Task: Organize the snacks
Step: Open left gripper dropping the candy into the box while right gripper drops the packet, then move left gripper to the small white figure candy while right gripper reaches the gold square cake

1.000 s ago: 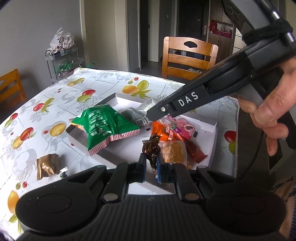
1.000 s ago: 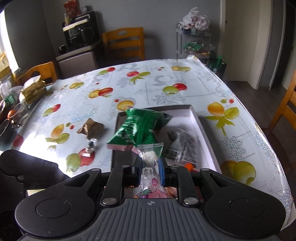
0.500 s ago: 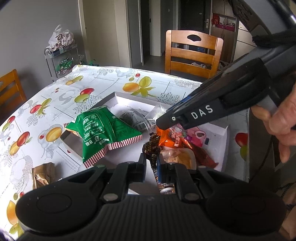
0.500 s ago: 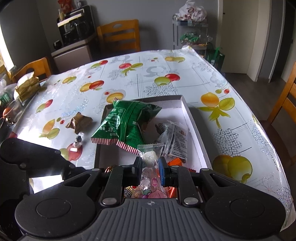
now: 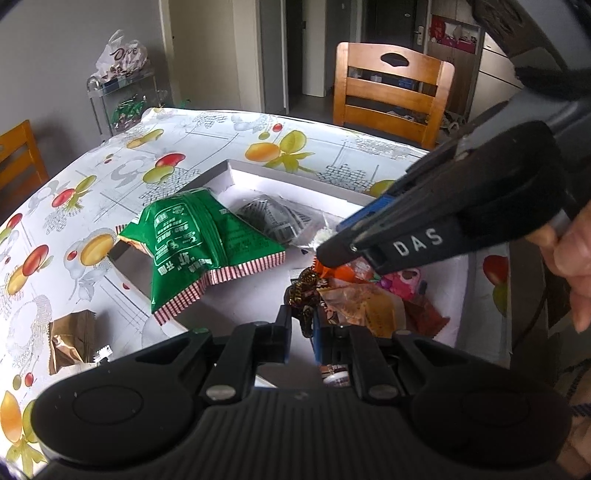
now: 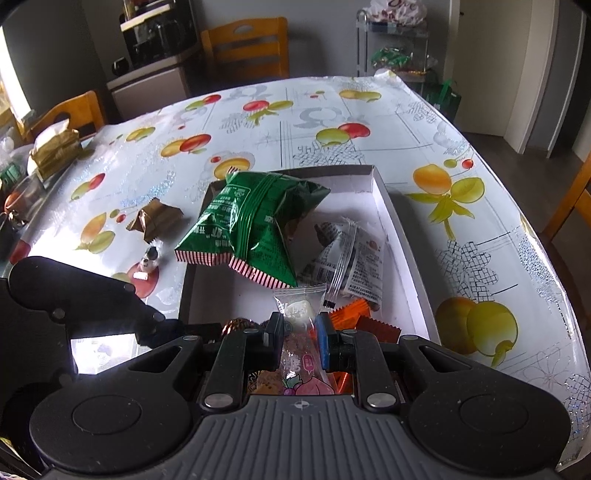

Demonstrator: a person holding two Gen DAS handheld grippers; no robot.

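Both cams sit behind their own fingers, angled steeply down, close above the shallow white cardboard tray (image 5: 284, 177) (image 6: 402, 236). Left view faces the wooden slat-back chair (image 5: 391, 92). Shared ahead of fingers: tray, green crinkled foil snack bag (image 5: 192, 243) (image 6: 255, 225).

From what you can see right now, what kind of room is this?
Most likely a home dining room: a table under a fruit-print tablecloth, wooden chairs around it, and a counter with a coffee machine behind.
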